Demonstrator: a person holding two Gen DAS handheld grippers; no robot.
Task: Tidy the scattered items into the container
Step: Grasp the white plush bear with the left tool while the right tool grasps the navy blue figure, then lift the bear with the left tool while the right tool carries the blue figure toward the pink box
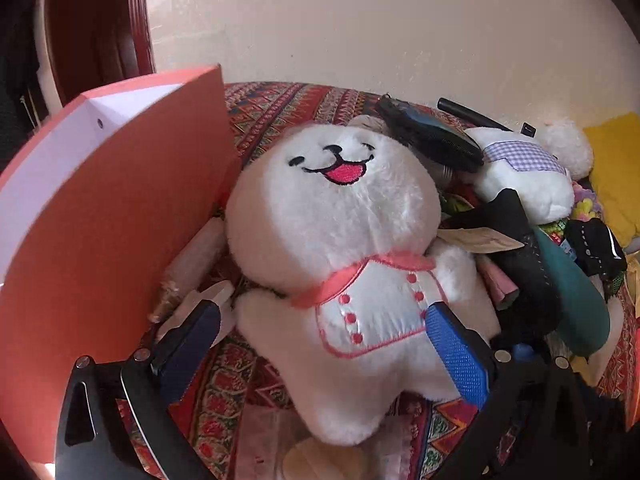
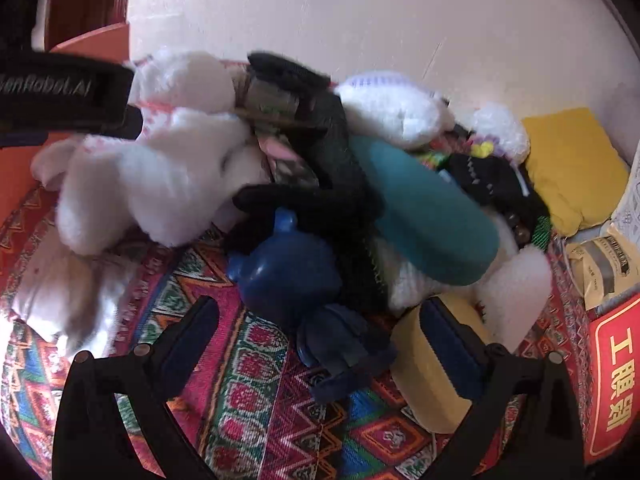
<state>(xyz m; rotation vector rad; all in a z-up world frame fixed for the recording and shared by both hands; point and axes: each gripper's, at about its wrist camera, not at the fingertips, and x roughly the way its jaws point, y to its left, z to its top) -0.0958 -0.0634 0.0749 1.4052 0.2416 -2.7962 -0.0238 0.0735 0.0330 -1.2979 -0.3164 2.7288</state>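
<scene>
Left wrist: tongs (image 1: 326,330) straddle white plush (image 1: 340,248).

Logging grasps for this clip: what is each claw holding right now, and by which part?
The left claw straddles the white plush toy at its bibbed torso; whether it grips cannot be told. The right claw is open around the blue toy, holding nothing.
</scene>
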